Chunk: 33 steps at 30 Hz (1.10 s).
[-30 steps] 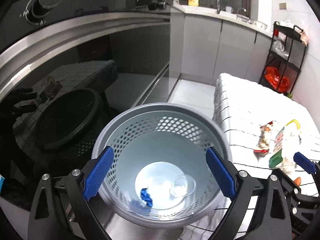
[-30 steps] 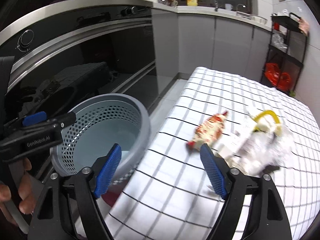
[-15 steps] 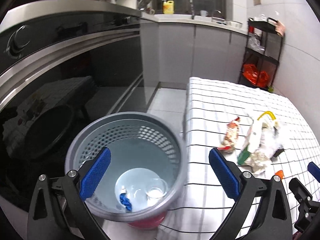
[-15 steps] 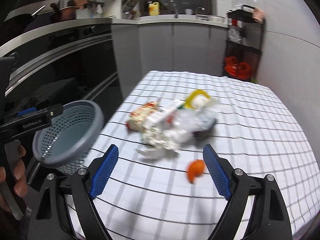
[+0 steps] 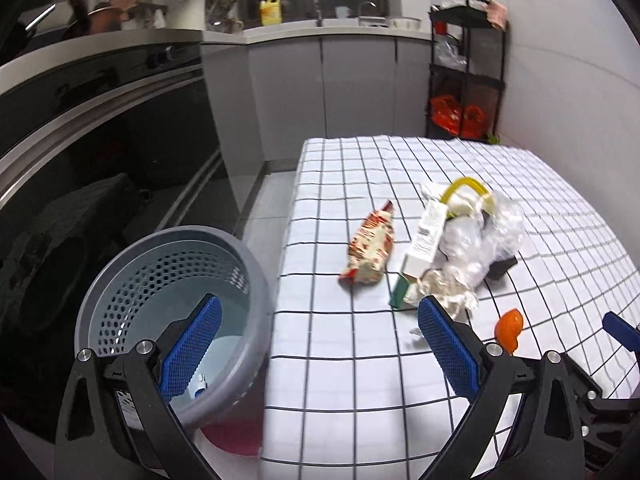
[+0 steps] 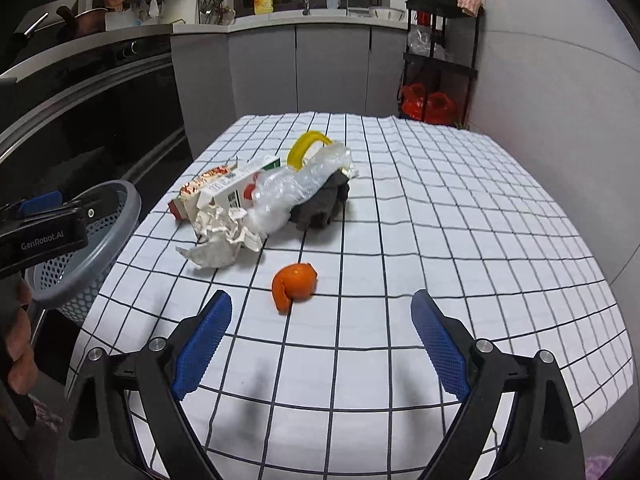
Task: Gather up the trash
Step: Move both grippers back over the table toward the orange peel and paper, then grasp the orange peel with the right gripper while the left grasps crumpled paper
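Observation:
A pile of trash lies on the checked tablecloth (image 6: 440,240): a red-and-white snack wrapper (image 5: 370,254), a carton (image 6: 236,190), crumpled paper (image 6: 220,240), a clear plastic bag (image 6: 296,188) with a yellow handle, and a dark cloth (image 6: 324,204). An orange peel (image 6: 294,282) lies apart, nearer me. My right gripper (image 6: 320,304) hovers just short of the peel, its jaws opening, nothing between them. My left gripper (image 5: 318,312) is open and empty, straddling the table's left edge and the grey perforated bin (image 5: 168,280) on the floor.
A dark oven front (image 5: 100,140) and grey cabinets (image 6: 300,68) line the left and back. A black shelf rack (image 6: 440,56) with red bags stands at the back right beside a white wall. A hand (image 6: 16,336) holds the left gripper's handle.
Both views have swung right, from the bin to the table. The bin slid to the left edge. The orange peel now lies just ahead of the right gripper, whose jaws stand wider.

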Each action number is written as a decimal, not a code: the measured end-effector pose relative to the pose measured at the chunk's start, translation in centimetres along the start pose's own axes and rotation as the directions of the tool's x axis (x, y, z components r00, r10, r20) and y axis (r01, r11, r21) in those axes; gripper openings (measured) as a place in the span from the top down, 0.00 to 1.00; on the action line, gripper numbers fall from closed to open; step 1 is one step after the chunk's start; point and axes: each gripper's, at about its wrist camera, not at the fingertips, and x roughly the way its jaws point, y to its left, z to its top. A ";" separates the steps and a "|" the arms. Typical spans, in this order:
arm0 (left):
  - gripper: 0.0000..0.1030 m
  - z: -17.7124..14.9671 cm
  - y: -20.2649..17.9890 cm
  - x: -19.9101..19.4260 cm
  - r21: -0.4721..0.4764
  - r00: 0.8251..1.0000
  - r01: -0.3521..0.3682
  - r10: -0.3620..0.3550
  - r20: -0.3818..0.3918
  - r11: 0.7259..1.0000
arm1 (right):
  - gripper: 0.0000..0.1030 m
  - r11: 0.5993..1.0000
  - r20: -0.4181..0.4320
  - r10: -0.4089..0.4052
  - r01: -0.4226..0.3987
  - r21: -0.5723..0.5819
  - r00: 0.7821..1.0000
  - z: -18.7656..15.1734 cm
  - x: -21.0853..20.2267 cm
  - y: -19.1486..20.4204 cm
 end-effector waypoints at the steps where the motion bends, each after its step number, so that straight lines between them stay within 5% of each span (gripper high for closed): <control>1: 0.06 -0.1 -0.4 0.2 0.009 1.000 0.001 -0.001 -0.004 1.000 | 0.16 1.000 -0.013 0.004 -0.004 0.008 1.000 0.0 0.5 -0.1; 13: 0.06 -0.7 -1.0 3.0 0.014 0.997 -0.003 0.004 -0.082 1.000 | 0.16 1.000 -0.127 -0.023 0.023 0.004 0.992 1.3 5.9 0.6; 26: 0.06 -0.8 -1.6 4.2 0.006 0.993 0.023 -0.022 -0.119 1.000 | 0.17 0.999 -0.151 -0.048 0.046 -0.019 0.987 1.9 7.7 1.6; 28: 0.06 -0.8 -1.8 4.2 0.008 0.993 0.027 -0.025 -0.118 1.000 | 0.28 0.999 -0.151 -0.046 0.043 -0.021 0.987 2.0 7.8 1.7; 30: 0.06 -0.8 -1.9 4.2 0.009 0.993 0.033 -0.031 -0.117 0.999 | 0.50 0.999 -0.176 -0.031 0.029 -0.015 0.984 1.9 8.3 1.6; 33: 0.06 -0.8 -2.3 4.3 0.011 0.992 0.041 -0.039 -0.118 0.999 | 0.65 1.000 -0.175 -0.005 0.006 0.008 0.985 1.9 8.1 1.1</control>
